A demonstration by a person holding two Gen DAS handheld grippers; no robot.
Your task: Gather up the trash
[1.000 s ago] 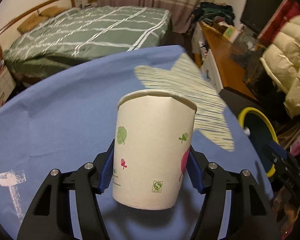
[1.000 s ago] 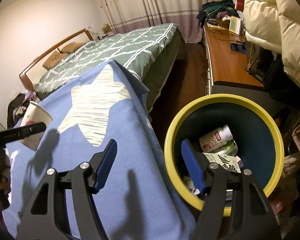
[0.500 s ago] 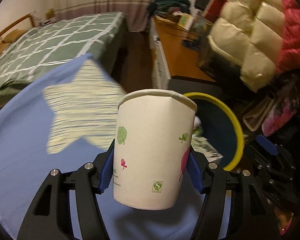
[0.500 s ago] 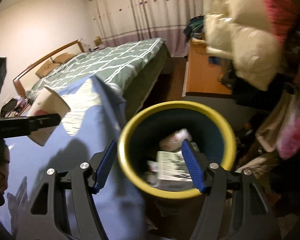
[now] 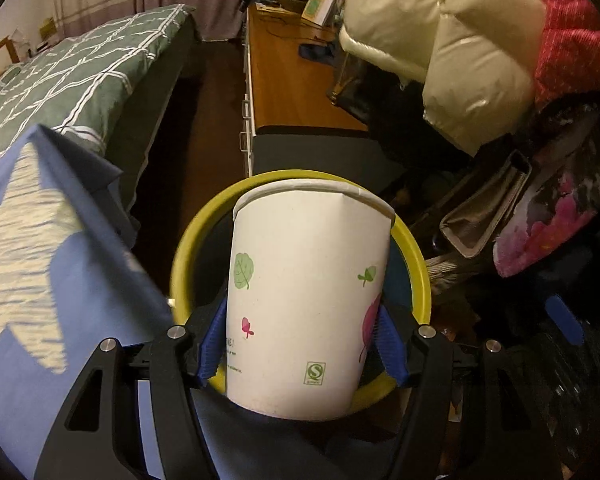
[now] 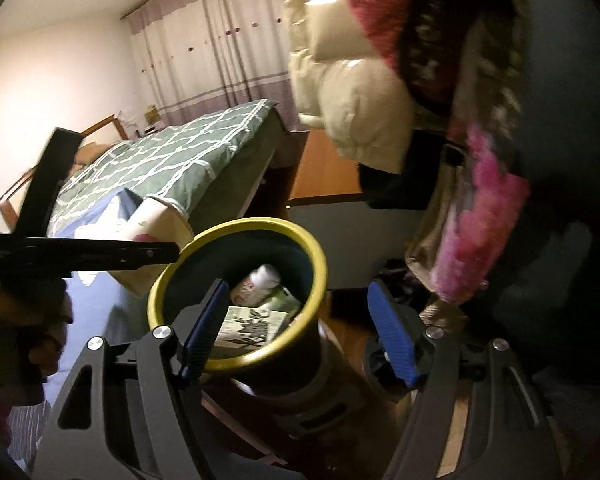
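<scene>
1 paper cup [image 5: 308,300], printed with leaves, a pink motif and a green boxed "S" mark, is clamped upright in the left tool [image 5: 300,344] above 1 yellow-rimmed bin [image 6: 236,292]. The right tool [image 6: 300,328], its jaws just widening, holds nothing. The bin contains 1 bottle [image 6: 256,284] and printed paper [image 6: 248,328], text unreadable.

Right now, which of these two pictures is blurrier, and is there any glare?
Right wrist view: blurrier, the hanging coats and bin contents smeared. Left wrist view: the paper cup is sharp, the blue blanket smeared, with glare on the cream jacket; both bend at the edges.
</scene>
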